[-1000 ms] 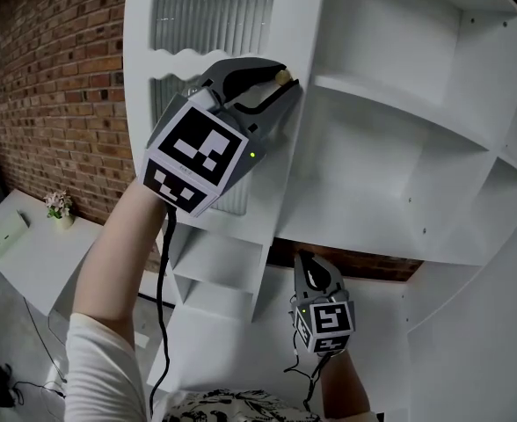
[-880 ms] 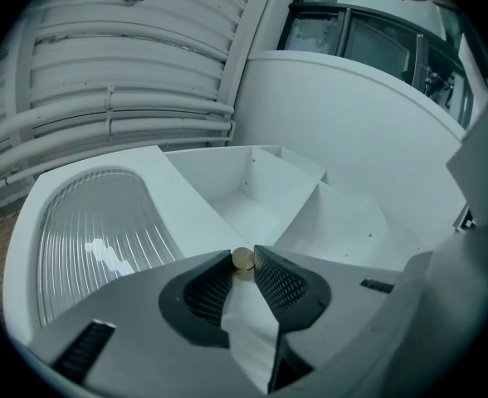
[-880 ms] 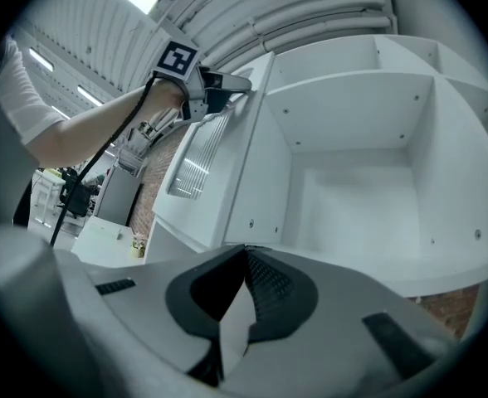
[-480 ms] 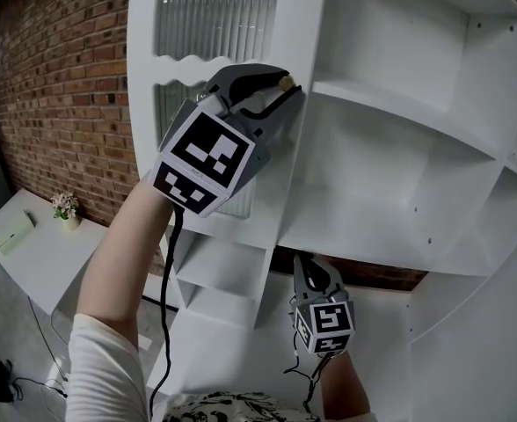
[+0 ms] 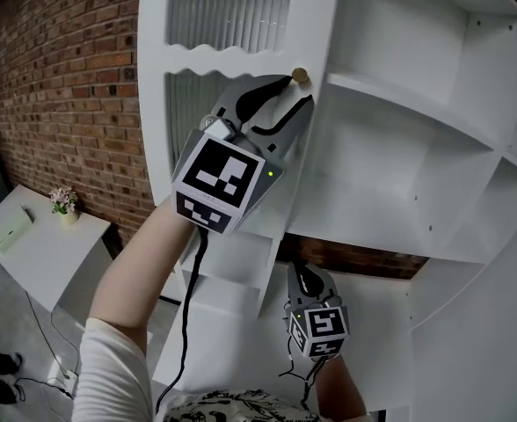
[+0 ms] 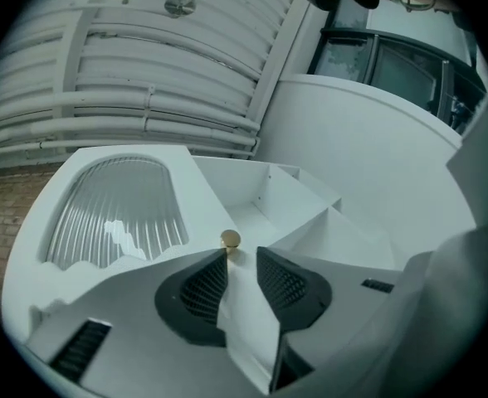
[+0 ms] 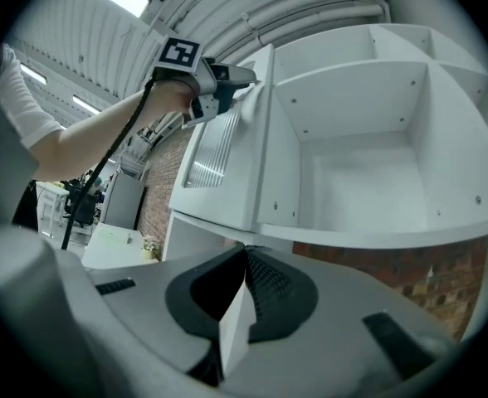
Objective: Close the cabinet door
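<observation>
Opening left gripper (image 6: 242, 252) jaws, nothing gripped, knob (image 6: 230, 240) just beyond tips.

Head view close on the white cabinet (image 5: 390, 139), left gripper view tight on its knob (image 6: 230, 239), right gripper view lower, same shelves (image 7: 368, 218).

2 grippers (image 5: 295, 92) (image 5: 304, 271), 1 cab door (image 5: 316, 33), 1 knob (image 5: 300, 76), 1 plant (image 5: 62, 203).

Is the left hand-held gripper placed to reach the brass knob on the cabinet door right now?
Probably yes. The left hand-held gripper has its jaws opening with nothing between them. The brass knob sits just past the tips, slightly toward one jaw, on the cabinet door, with nothing visible in the way.
</observation>
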Demonstrator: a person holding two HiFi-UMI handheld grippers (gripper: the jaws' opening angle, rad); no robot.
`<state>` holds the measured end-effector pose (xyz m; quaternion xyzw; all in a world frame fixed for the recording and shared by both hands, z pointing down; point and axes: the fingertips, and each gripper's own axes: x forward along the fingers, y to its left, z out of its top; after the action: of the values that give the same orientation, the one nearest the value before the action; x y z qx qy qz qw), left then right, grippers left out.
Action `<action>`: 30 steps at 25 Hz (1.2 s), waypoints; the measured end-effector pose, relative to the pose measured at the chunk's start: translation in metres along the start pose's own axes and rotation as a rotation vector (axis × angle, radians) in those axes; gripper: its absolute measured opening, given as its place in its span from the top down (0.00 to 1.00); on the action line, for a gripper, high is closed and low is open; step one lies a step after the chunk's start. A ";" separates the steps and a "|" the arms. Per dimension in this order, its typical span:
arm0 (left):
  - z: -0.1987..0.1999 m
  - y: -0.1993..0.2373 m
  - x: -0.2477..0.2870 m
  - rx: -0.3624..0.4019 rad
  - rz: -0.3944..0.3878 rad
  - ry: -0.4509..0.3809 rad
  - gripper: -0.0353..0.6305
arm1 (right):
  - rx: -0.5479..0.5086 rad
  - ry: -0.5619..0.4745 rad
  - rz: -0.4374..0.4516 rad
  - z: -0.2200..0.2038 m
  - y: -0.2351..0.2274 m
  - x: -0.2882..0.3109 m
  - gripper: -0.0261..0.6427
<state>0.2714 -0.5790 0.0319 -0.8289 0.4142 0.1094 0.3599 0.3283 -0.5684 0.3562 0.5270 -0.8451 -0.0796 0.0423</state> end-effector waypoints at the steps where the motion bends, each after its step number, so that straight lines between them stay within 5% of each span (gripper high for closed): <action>1: -0.001 0.004 -0.006 -0.030 0.019 -0.009 0.83 | 0.004 0.008 0.003 -0.004 0.007 -0.001 0.95; 4: -0.007 0.008 -0.031 -0.096 0.045 -0.018 0.90 | 0.021 0.019 0.012 -0.011 0.025 -0.004 0.95; 12: -0.045 -0.020 -0.118 -0.085 -0.033 0.021 0.93 | 0.077 -0.057 0.008 -0.005 0.063 -0.015 0.95; 16: -0.086 -0.036 -0.169 -0.139 -0.052 0.100 0.93 | 0.038 -0.103 0.040 0.007 0.089 -0.019 0.95; 24: -0.170 -0.075 -0.255 -0.421 -0.067 0.304 0.94 | 0.049 -0.107 0.010 -0.002 0.116 -0.031 0.95; 30: -0.200 -0.101 -0.301 -0.506 -0.107 0.386 0.94 | 0.068 -0.075 -0.021 -0.016 0.135 -0.037 0.95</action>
<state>0.1349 -0.4935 0.3704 -0.9181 0.3902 0.0307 0.0623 0.2273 -0.4783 0.3968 0.5335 -0.8428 -0.0708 -0.0084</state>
